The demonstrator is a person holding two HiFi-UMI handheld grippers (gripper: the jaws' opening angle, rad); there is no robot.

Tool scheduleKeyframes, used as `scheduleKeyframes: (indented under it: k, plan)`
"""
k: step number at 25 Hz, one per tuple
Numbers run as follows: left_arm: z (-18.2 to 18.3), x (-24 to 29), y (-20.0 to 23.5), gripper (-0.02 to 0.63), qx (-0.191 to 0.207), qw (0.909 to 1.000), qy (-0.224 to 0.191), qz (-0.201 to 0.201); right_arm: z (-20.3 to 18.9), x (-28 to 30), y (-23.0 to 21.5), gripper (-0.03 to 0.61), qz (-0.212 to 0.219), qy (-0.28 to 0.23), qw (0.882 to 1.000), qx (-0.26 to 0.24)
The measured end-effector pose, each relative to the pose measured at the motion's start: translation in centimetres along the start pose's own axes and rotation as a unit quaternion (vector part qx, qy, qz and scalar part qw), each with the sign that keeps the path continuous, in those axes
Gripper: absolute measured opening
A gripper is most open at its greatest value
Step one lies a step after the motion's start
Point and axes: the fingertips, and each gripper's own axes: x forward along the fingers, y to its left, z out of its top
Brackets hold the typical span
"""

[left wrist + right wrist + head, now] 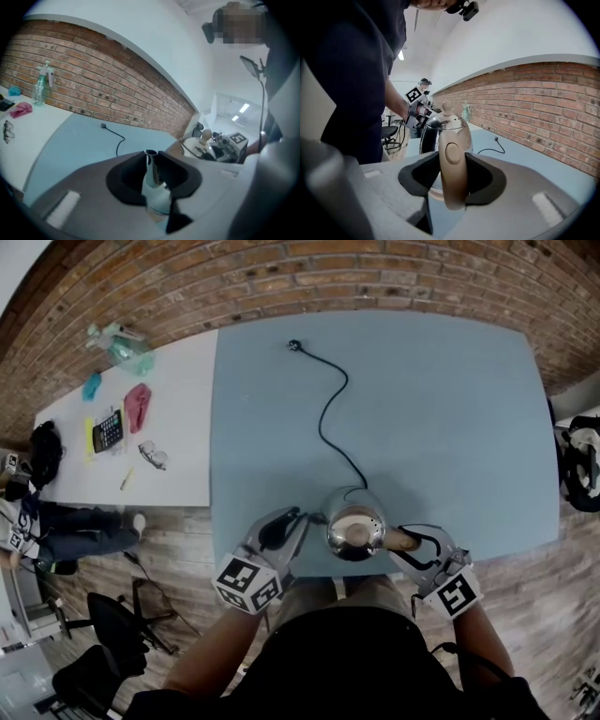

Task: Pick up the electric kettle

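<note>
The chrome electric kettle (354,524) with a beige lid knob is at the near edge of the blue table (441,409), right in front of me. My left gripper (298,521) is shut on its thin chrome spout (152,180), which stands between the black pads. On the other side, my right gripper (412,542) is shut on the beige handle (453,168), with the pads pressing both sides of it. The rounded body (436,129) shows behind the handle. A black cord (330,418) runs from the kettle to a loose plug (294,345). Whether the kettle's base touches the table is hidden.
A white table (178,456) adjoins on the left with a spray bottle (122,345), pink cloth (138,405), calculator (108,430) and glasses (152,456). A brick wall (309,277) stands behind. Black chairs (112,624) stand on the wooden floor at lower left.
</note>
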Motion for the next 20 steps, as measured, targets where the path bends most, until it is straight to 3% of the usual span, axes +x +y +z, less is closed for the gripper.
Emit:
scheduleKeyframes:
  k: [20]
  plan:
    - [4.2,-1.7,-1.6,0.083,0.03,0.9991,-0.028,-0.014,4.3,-2.2,-0.4,0.161,-0.021,-0.041,0.998,-0.037]
